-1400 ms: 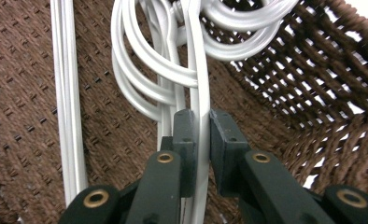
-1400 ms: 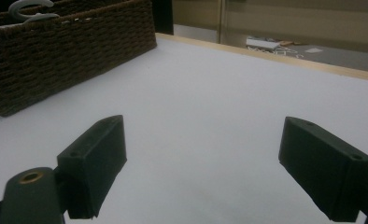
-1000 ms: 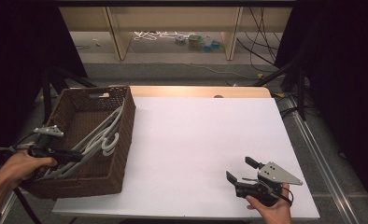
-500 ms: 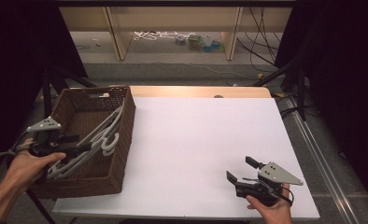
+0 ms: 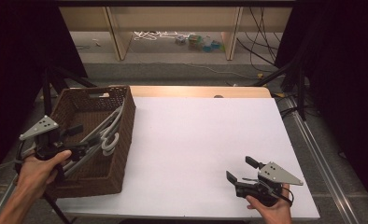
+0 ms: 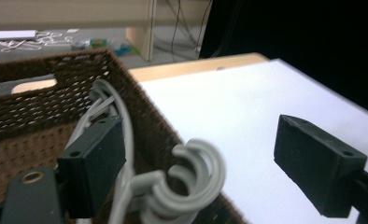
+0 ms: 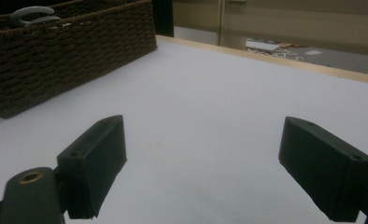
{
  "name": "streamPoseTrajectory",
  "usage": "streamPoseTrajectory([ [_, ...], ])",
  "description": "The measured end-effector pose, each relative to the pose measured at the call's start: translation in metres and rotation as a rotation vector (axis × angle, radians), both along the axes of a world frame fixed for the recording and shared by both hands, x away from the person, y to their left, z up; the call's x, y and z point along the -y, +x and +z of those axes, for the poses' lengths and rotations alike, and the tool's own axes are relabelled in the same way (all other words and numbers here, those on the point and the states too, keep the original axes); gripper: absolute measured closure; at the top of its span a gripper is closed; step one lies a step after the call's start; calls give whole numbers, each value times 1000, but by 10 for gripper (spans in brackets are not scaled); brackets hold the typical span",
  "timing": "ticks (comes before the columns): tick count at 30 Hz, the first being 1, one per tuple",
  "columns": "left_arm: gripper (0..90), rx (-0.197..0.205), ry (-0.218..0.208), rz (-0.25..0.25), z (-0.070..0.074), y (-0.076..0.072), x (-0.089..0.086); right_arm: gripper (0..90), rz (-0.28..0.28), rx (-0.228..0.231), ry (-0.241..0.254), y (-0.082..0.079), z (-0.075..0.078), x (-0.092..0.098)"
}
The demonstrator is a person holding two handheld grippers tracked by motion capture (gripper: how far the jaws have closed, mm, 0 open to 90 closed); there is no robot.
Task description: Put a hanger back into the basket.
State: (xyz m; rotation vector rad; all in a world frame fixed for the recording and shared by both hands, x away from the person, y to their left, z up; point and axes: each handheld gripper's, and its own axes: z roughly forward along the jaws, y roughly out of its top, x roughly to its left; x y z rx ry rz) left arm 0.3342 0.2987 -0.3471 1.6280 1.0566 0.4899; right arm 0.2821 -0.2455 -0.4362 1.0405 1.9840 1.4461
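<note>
On the left side of the white table stands the brown wicker basket, and inside it lies a bundle of grey plastic hangers whose long axis runs from the basket's near left toward its far right, the curled hooks bunched against the wall nearest the open tabletop. Directly over the basket's near left part sits the left gripper, pointing across the basket toward those hooks, so the hangers lie just ahead of and beneath its tips; the left hand is plainly the nearer one. In the left gripper view its jaws are spread wide: one hangs above the hanger arms inside the basket, the other out past the wicker wall over the table, with the hooks below the gap and neither pad pressing on them. Well apart, near the table's right front corner, the right gripper rests in the right hand with its jaws also spread and nothing between them, aimed over bare table toward the basket. Compared with a second ago, the left gripper has lifted and drawn back from deeper in the basket, its jaws have just been opening off the bundle, and the hangers now rest free; the right gripper has kept its place.
</note>
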Motion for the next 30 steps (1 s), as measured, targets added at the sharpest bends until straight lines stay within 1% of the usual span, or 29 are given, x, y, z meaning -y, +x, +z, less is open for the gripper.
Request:
streamPoseTrajectory([
  [1,161,0,0,0,0,0,0,158,-1,-2,-6,0,0,0],
  [2,161,13,-19,-1,0,0,4,158,-1,-2,-5,0,0,0],
  [3,161,22,-22,2,-1,-1,6,158,0,-1,2,0,0,0],
  [4,161,25,-33,6,-1,-1,8,158,4,-3,12,0,0,0],
  [5,161,25,-33,6,-1,-1,8,158,4,-3,12,0,0,0],
  [6,161,35,-39,3,-1,-2,12,158,1,-2,-2,0,0,0],
  [7,161,43,-47,7,-1,-2,15,158,-1,4,-1,0,0,0],
  [8,161,43,-47,7,-1,-2,15,158,-1,4,-1,0,0,0],
  [9,161,51,-60,-1,-2,-3,19,157,7,3,12,0,0,0],
  [11,161,55,-62,-10,-5,-3,25,157,9,3,5,0,0,0],
  [12,161,61,-56,-17,-6,-3,28,157,2,-1,-6,-1,0,0],
  [13,161,61,-56,-17,-6,-3,28,157,2,-1,-6,-1,0,0],
  [14,161,64,-41,-19,-8,-4,32,157,3,2,-2,-1,0,0],
  [15,161,64,-41,-30,-12,-4,39,157,6,4,6,0,0,-1],
  [16,161,64,-41,-38,-13,-4,42,157,4,13,5,0,-1,-1],
  [17,161,72,-27,-43,-14,-4,46,157,1,9,0,0,0,-1],
  [18,161,72,-27,-43,-14,-4,46,157,1,9,0,0,0,-1],
  [19,161,80,10,-52,-15,-5,54,157,6,5,6,0,0,-1],
  [20,161,83,13,-55,-16,-6,58,157,7,7,6,0,0,-1],
  [21,162,85,18,-64,-16,-6,63,157,-1,2,-13,-1,1,0],
  [22,162,85,18,-64,-16,-6,63,157,-1,2,-13,-1,1,0],
  [23,163,99,30,-78,-18,-7,71,157,-1,2,-12,-1,1,0],
  [24,163,103,38,-82,-18,-8,76,157,-1,7,-8,-1,1,0],
  [25,163,103,38,-82,-18,-8,76,157,-1,2,-14,-1,1,0],
  [26,163,112,46,-101,-20,-9,83,157,3,19,-7,-1,0,0],
  [27,163,116,49,-105,-21,-10,87,157,3,19,-7,-1,0,0],
  [29,163,133,73,-110,-23,-11,95,157,2,37,-11,0,0,0],
  [30,163,137,74,-117,-25,-12,98,157,3,39,-10,0,0,0],
])
